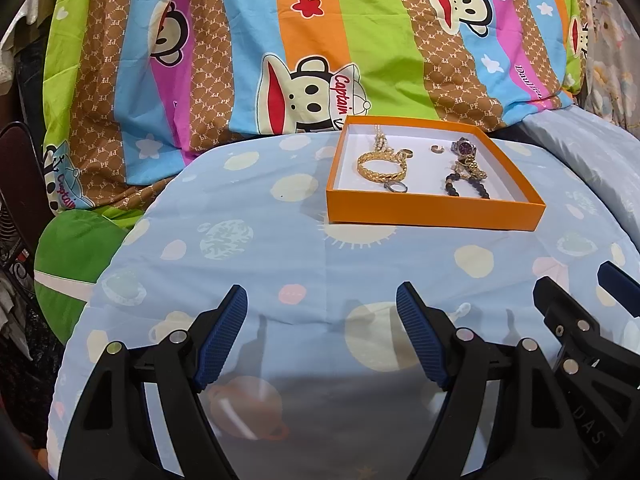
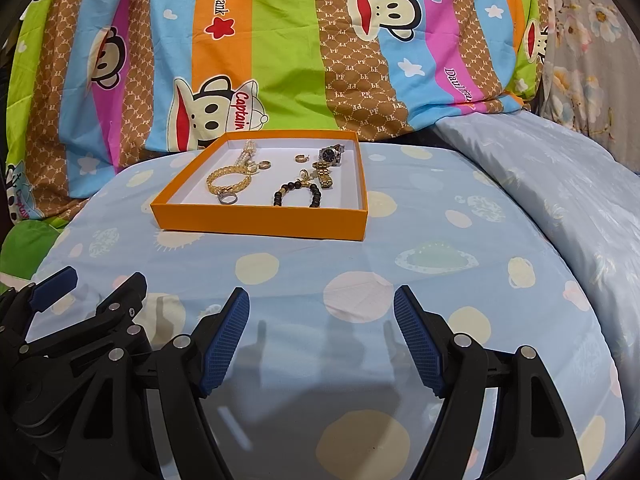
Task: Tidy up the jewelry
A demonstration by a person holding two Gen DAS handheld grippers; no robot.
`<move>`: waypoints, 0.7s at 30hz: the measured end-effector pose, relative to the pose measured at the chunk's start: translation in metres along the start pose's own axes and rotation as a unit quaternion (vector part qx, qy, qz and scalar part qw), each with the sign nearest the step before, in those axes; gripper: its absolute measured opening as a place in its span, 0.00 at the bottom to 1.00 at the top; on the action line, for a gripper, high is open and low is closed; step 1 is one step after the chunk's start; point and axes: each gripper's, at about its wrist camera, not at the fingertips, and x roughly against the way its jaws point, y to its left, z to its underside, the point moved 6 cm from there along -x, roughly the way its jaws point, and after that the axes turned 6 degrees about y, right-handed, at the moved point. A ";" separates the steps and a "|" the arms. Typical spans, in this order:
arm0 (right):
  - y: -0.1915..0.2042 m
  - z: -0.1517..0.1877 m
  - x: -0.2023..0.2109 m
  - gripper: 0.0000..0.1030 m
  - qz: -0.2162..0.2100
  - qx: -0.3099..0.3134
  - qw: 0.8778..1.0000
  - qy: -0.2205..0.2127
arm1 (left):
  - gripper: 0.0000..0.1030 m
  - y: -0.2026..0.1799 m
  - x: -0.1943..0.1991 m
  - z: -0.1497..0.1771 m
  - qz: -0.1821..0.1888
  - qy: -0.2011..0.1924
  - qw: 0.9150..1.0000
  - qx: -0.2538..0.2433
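Observation:
An orange box [image 1: 436, 213] [image 2: 260, 222] with a white floor sits on the light blue planet-print bedding. It holds a gold chain bracelet [image 1: 380, 164] [image 2: 228, 182], a pearl strand [image 1: 378, 140] [image 2: 248, 150], a silver ring [image 1: 396, 188] [image 2: 228, 199], a small gold ring [image 1: 436, 149] [image 2: 300, 157], a wristwatch [image 1: 464, 147] [image 2: 330, 156] and a black bead bracelet [image 1: 468, 188] [image 2: 298, 194]. My left gripper [image 1: 322, 292] [image 2: 106, 276] hangs open and empty, near and left of the box. My right gripper [image 2: 322, 294] [image 1: 576, 280] is open and empty beside it.
A striped cartoon-monkey quilt [image 1: 304, 40] [image 2: 280, 40] rises behind the box. A pale blue pillow [image 2: 560, 184] lies to the right. A green cushion [image 1: 76, 248] and a dark chair [image 1: 20, 184] are at the left edge. The bedding rounds off at both sides.

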 end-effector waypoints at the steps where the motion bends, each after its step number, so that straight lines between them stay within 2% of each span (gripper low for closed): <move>1: 0.000 0.000 0.000 0.71 0.000 0.000 1.000 0.000 | 0.72 0.000 0.000 0.000 0.000 0.000 1.000 0.000; 21: 0.001 -0.002 0.002 0.72 0.000 0.003 1.000 -0.003 | 0.72 0.003 0.003 -0.001 -0.013 -0.004 1.000 0.001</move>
